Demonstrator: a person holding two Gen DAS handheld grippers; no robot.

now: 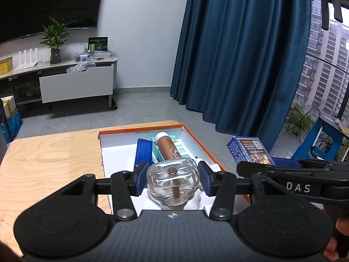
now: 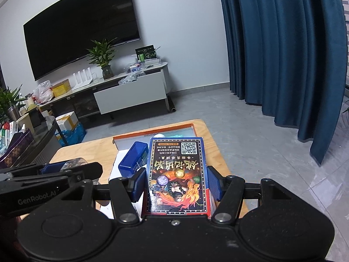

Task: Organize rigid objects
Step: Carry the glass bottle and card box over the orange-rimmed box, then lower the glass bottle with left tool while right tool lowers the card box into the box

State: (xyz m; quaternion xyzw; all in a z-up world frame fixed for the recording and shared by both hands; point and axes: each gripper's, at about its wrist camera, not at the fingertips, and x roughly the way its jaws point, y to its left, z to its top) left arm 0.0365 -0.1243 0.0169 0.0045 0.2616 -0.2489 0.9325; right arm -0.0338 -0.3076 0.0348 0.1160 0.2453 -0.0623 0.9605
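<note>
Living rm w/ grey tile floor, dark-blue curtain, wall TV over a low cabinet; up front a light wooden surface carrying an orange-rimmed shallow white tray. Inside tray: dark-blue rectangular plastic box nr the middle, and just right of it a brown tube w/ white cap lying on a teal-white carton. Left hand-held gripper hangs over tray's near end, blue pads clamped on both sides of a clear squat glass bottle w/ brown stopper, bottle tipped toward the camera. Right hand-held gripper sits just right of the tray, clamped on a blue printed card box w/ QR code & flame artwork, held flat-ish above the tray's right edge.
</note>
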